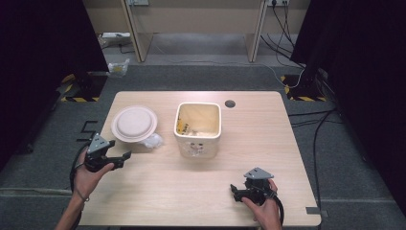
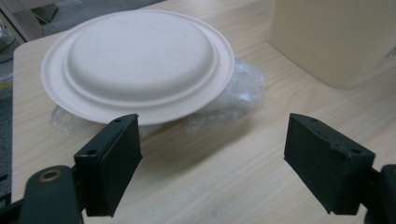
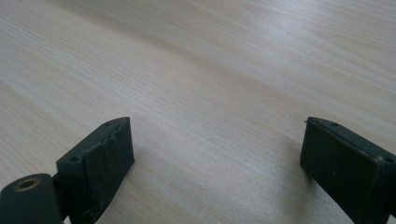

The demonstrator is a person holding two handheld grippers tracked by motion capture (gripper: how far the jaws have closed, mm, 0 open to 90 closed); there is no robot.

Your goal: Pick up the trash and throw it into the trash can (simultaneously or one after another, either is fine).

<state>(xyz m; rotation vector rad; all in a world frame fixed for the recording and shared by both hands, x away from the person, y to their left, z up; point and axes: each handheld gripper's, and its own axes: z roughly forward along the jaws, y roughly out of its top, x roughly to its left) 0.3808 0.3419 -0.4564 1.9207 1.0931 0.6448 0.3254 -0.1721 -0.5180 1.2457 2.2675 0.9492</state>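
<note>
Wooden table [image 1: 201, 191] on grey floor, dark curtains either side. Your left gripper [image 1: 119, 157] hangs with jaws spread wide, empty, just short of the upturned paper plate [image 1: 134, 123], which sits at about 10 o'clock from table centre on crumpled clear plastic [image 1: 154, 140], beside the cream bin [image 1: 198, 129]. Come in low at the near rim [image 2: 140, 116], straddle the edge only, skip the plastic. Your right gripper [image 1: 238, 191] idles at 5 o'clock, also wide and empty.

free: bare table front [image 1: 191, 191] | obstacles: bin [image 1: 197, 128], plate [image 1: 134, 123]
</note>
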